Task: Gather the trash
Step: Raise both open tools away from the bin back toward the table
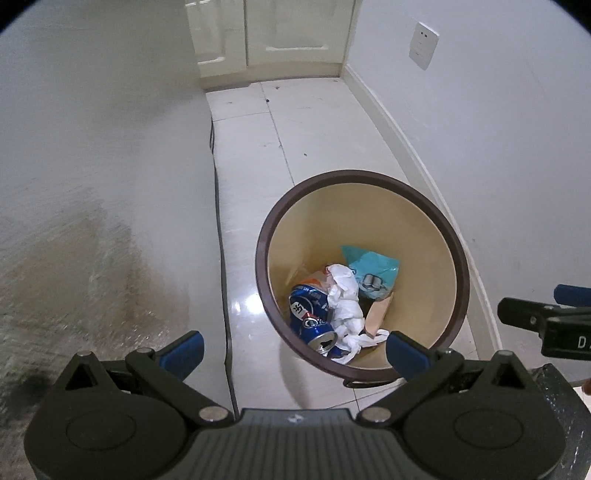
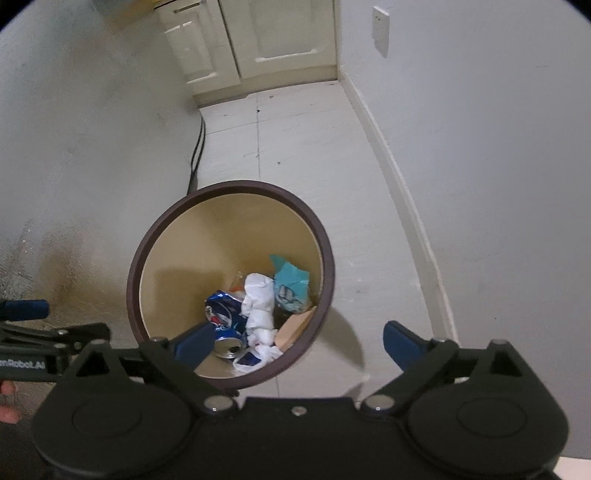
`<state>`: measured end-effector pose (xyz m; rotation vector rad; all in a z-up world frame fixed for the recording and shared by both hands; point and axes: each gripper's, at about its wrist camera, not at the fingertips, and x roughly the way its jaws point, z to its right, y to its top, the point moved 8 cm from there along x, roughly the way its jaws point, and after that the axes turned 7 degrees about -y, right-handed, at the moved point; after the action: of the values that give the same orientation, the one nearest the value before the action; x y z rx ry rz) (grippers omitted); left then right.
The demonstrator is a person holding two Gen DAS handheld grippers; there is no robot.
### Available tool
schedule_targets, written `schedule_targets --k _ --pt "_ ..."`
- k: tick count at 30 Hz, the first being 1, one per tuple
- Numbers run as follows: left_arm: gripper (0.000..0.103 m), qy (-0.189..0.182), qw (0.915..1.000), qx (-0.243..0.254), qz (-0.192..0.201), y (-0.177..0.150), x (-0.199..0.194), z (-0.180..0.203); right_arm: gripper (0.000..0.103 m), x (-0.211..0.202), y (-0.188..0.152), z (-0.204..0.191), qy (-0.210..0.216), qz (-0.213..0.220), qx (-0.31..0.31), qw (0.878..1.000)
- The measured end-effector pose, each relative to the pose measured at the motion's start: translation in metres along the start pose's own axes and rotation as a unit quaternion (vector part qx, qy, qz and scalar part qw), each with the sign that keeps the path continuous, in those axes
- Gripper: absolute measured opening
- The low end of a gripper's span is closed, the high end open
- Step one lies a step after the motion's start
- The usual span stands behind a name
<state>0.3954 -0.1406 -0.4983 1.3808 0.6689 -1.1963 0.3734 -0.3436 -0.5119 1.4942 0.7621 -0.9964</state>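
A round bin with a dark brown rim (image 1: 364, 176) and a tan inside stands on the white tiled floor; it also shows in the right wrist view (image 2: 236, 186). Inside lie a crushed blue can (image 1: 309, 317) (image 2: 225, 325), crumpled white tissue (image 1: 345, 302) (image 2: 258, 299), a teal wrapper (image 1: 373, 273) (image 2: 290, 284) and a brown cardboard piece (image 1: 378, 314) (image 2: 293, 326). My left gripper (image 1: 295, 350) is open and empty above the bin's near left edge. My right gripper (image 2: 299, 343) is open and empty above the bin's near right edge. The right gripper shows at the edge of the left wrist view (image 1: 546, 317).
A narrow tiled floor strip (image 1: 295, 122) runs between a white surface with a brown stain (image 1: 74, 258) on the left and a white wall with a skirting board (image 1: 406, 147) on the right. Cream cabinet doors (image 1: 273, 33) close the far end. A black cable (image 2: 197, 147) runs along the left.
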Motion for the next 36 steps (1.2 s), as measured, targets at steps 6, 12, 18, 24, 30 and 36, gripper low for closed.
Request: schedule_targets --k 6,12,18,24,30,36 --pt "0.103 0.007 0.9998 -0.01 0.014 -0.005 -0.025 0.001 0.101 -0.019 -0.004 0.002 -0.007 0.003 -0.001 1.0" --pt "0.103 0.005 0.9993 -0.014 0.033 -0.011 -0.057 0.009 0.101 -0.052 -0.006 0.006 -0.007 0.018 -0.004 1.0" --pt "0.103 -0.003 0.9978 -0.015 0.065 -0.014 -0.097 0.02 0.101 -0.095 -0.011 0.011 -0.015 0.044 -0.01 0.999" --pt "0.103 -0.011 0.9944 0.001 0.105 -0.016 -0.142 0.041 0.101 -0.143 -0.013 0.019 -0.015 0.08 -0.002 0.997" --pt "0.103 -0.011 0.9888 0.009 0.149 -0.016 -0.194 0.057 0.101 -0.196 -0.013 0.026 -0.02 0.121 0.011 0.992" --pt "0.103 -0.026 0.9795 0.022 0.199 -0.011 -0.25 0.079 0.101 -0.255 -0.013 0.039 -0.022 0.167 0.029 0.985"
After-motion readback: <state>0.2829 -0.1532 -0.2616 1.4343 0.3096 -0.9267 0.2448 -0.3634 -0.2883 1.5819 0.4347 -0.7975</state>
